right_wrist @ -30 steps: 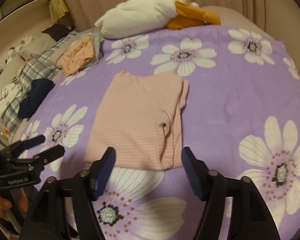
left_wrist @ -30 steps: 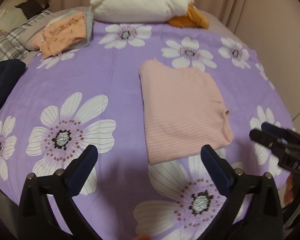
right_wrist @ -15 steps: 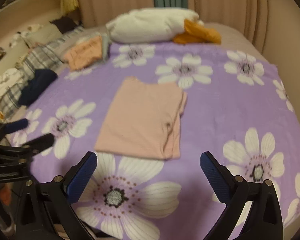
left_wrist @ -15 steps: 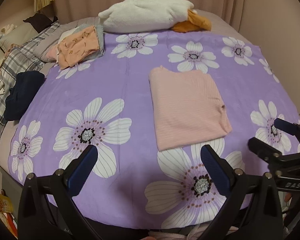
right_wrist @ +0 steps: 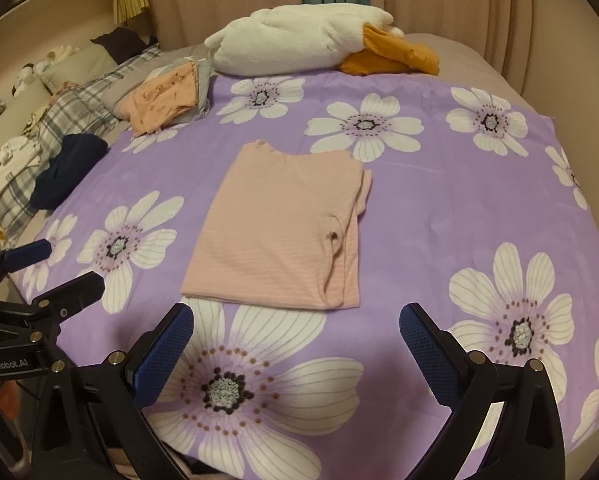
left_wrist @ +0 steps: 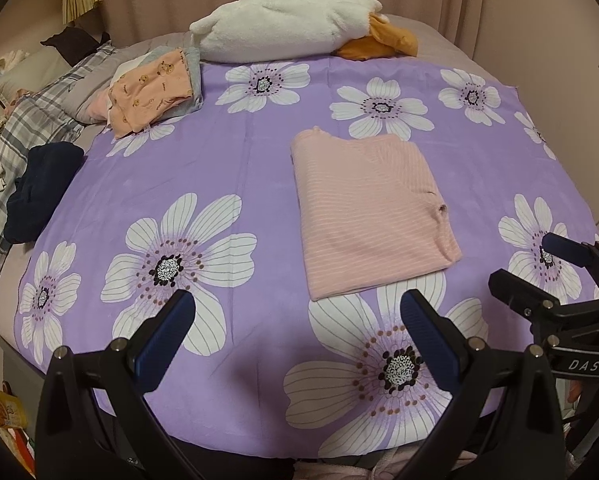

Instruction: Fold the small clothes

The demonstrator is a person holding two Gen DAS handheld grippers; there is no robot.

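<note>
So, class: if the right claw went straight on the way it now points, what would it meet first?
Most likely the near edge of the folded pink top, which lies just ahead of the open right claw. Depth is unclear, so it might land on the purple flowered sheet just short of it.

Left gripper (left_wrist: 297,320), right gripper (right_wrist: 295,330): jaws wide.

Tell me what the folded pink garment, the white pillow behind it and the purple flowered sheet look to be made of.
Pink garment: soft knit, likely cotton jersey, matte; fine pale stripes and limp, flat folds.
White pillow: plush fleece or terry; fuzzy, nubbly surface, puffy shape.
Purple flowered sheet: thin, smooth woven fabric, perhaps cotton or polyester; printed flowers, faint crease lines, slight sheen.
</note>
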